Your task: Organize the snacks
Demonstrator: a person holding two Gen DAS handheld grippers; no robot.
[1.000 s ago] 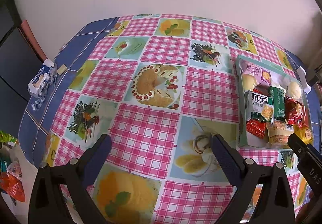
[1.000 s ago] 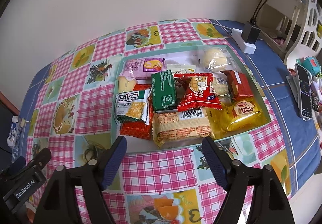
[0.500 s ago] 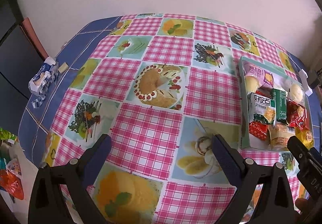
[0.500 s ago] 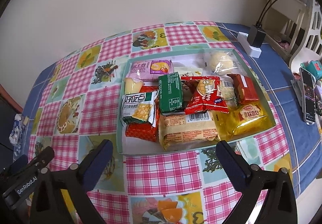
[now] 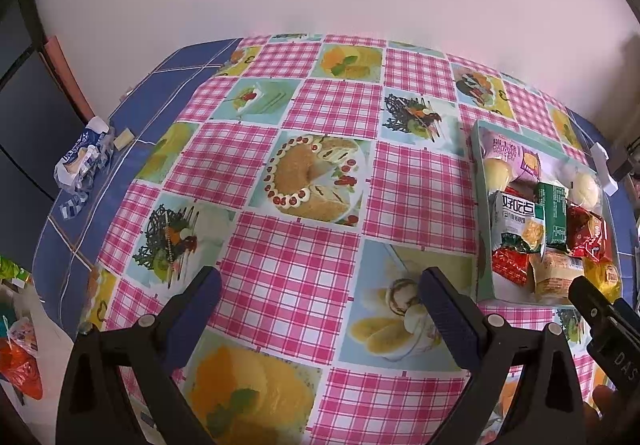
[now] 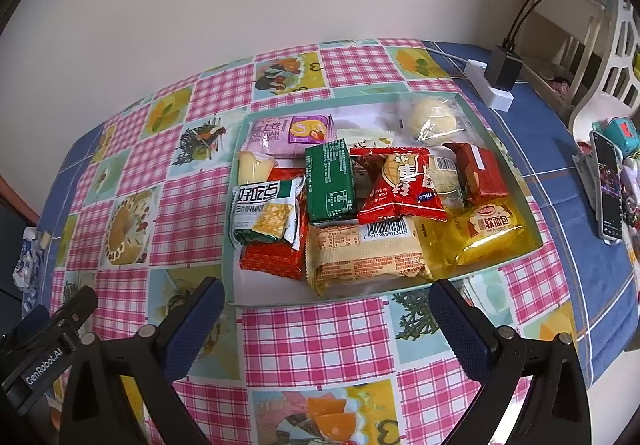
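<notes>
A shallow pale green tray (image 6: pixel 229 245) lies on the checked tablecloth, filled with wrapped snacks. Among them are a green packet (image 6: pixel 330 185), a red packet (image 6: pixel 400 189), a yellow bread bag (image 6: pixel 488 233), a beige packet (image 6: pixel 364 253), a white and green packet (image 6: pixel 266 215) and a pink roll pack (image 6: pixel 288 133). My right gripper (image 6: pixel 324 291) hangs open just in front of the tray's near rim, nothing between its fingers. My left gripper (image 5: pixel 320 277) is open over bare tablecloth, with the tray (image 5: pixel 482 277) off to its right.
A white power strip with a black adapter (image 6: pixel 500 77) sits behind the tray. A phone (image 6: pixel 608 189) and a white chair (image 6: pixel 608 57) are at the right. A crumpled blue and white wrapper (image 5: pixel 80 165) lies at the table's left edge.
The right gripper's jaws have spread much wider than a second ago. The left gripper stands as it did.
</notes>
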